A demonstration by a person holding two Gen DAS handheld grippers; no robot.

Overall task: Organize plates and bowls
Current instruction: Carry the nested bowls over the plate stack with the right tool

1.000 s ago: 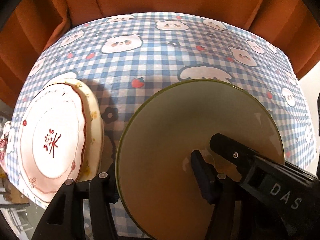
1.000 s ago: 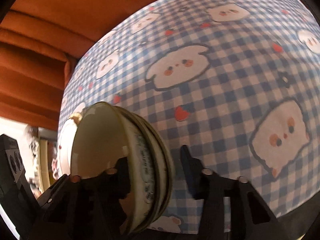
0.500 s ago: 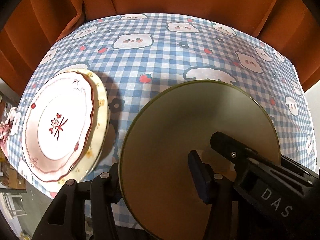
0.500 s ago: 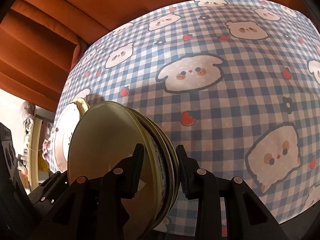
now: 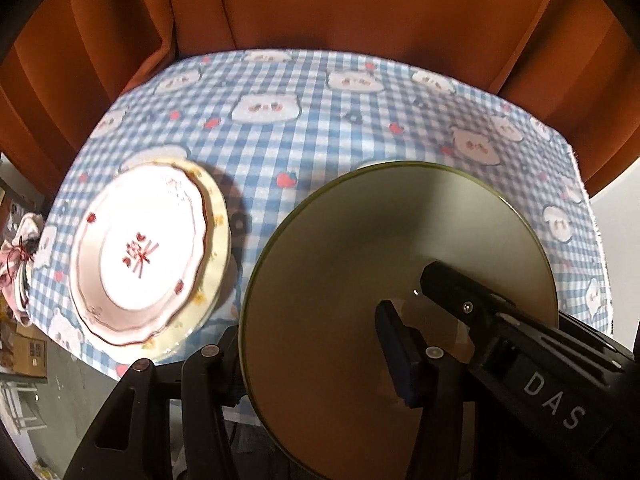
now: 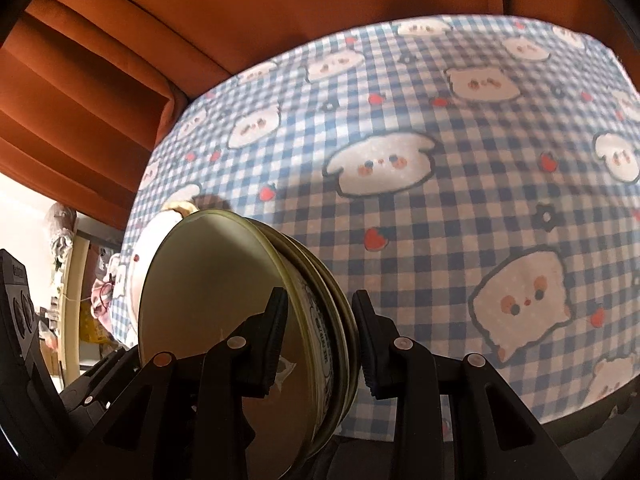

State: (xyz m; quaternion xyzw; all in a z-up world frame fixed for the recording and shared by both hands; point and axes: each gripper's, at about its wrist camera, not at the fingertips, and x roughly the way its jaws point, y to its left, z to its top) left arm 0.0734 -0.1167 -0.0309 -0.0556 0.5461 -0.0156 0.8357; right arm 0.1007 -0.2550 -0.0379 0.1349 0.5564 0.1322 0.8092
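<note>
bowls [image 6: 320, 320] look stacked only from the right view – right gripper [image 6: 320, 336] clamps them; left gripper [image 5: 312, 352] seemingly grips the rim.

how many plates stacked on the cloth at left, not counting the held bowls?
2. A pink scalloped plate sits on top of a larger cream plate, at the tablecloth's left edge. More underneath could be hidden.

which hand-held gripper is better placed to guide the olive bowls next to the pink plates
Left, probably. The left hand-held gripper holds the olive bowls on the side nearest the pink plates, in its full view; the right hand-held gripper clamps the opposite rim, facing tablecloth.
</note>
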